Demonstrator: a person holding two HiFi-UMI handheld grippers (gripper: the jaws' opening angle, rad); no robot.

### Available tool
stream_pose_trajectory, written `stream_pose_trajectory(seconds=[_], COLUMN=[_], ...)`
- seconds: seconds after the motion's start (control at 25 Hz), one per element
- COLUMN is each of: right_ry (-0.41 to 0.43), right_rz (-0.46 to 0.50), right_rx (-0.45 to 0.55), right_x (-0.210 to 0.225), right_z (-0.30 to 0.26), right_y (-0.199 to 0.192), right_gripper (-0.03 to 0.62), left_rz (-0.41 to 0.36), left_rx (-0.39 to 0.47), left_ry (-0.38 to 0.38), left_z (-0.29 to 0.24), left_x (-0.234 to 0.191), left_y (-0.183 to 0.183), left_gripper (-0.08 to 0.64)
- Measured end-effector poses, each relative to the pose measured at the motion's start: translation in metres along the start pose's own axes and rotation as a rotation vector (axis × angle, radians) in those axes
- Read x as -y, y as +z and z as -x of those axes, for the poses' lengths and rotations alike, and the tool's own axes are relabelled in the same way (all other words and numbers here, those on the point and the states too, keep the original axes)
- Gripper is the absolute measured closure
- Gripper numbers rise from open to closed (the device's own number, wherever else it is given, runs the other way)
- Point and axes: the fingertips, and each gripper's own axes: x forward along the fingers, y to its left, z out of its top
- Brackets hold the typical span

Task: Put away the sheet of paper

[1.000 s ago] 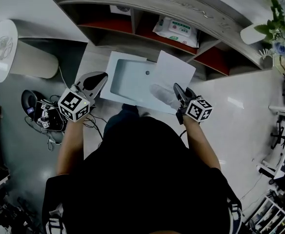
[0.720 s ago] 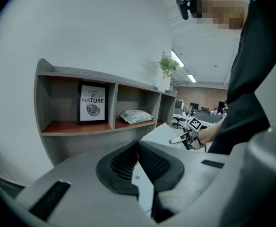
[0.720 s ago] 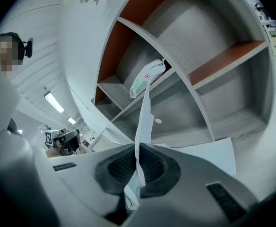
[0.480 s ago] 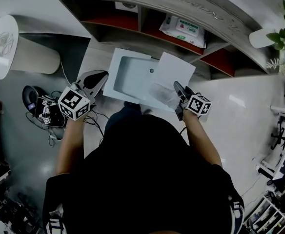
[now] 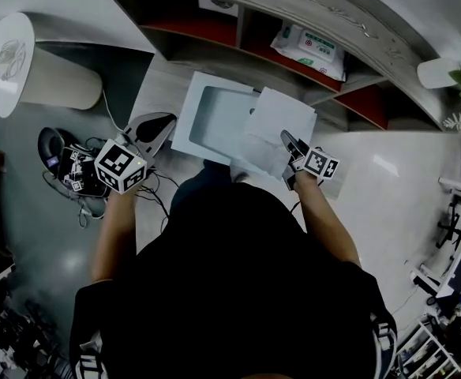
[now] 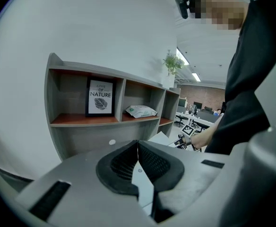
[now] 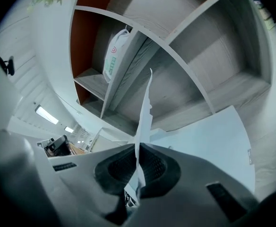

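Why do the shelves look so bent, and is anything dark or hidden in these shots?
Head view: the wide lens bows the shelf unit into an arc, and the picture is dim, the person's dark top almost featureless. Left gripper view: black corners, a mosaic patch added over a face. Right gripper view: shelves splay and tilt; the sheet of paper shows edge-on as a thin sliver.

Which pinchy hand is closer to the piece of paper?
Right. The right gripper is shut on the near edge of the sheet of paper; the left gripper hangs apart from it, beyond the left edge of the white tray.
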Motion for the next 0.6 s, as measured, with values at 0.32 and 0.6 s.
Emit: stream_pose_trajectory(seconds=[0.32,0.6], right_ry=[-0.008,-0.006], right_rz=[-0.095,-0.149], right_rx=[-0.047,-0.067], right_x=[0.03,0.045], right_z=[-0.021,-0.038], right_y=[-0.023,-0.026], right_gripper=[0.578,0.578], left_rz=[0.018,0.018], left_rx=[-0.018,-0.038], left_ry=[0.011,-0.003], left_z=[0.002,-0.006], left_x=[-0.006,-0.01], left_y=[-0.008,-0.01], left_gripper=[0.54,0.54])
